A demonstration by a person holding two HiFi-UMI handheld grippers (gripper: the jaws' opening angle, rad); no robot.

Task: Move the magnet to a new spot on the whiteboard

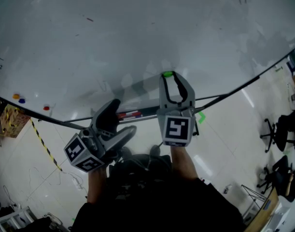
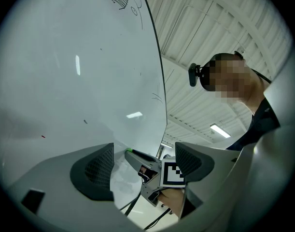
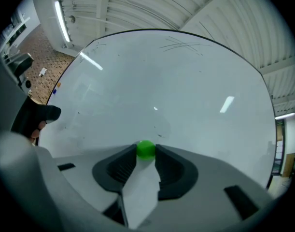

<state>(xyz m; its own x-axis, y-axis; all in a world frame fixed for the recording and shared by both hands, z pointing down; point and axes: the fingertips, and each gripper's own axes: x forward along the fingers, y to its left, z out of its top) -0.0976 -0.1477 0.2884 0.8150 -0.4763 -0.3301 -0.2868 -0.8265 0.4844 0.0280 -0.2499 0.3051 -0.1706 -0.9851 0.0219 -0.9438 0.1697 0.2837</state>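
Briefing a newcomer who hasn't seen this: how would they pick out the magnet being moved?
Look at the big whiteboard. Near its lower edge, the right gripper pinches a small round green magnet. The other magnets, orange, blue and red, sit far to its left.

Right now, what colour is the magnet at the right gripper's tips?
Bright green. The magnet shows best in the right gripper view.
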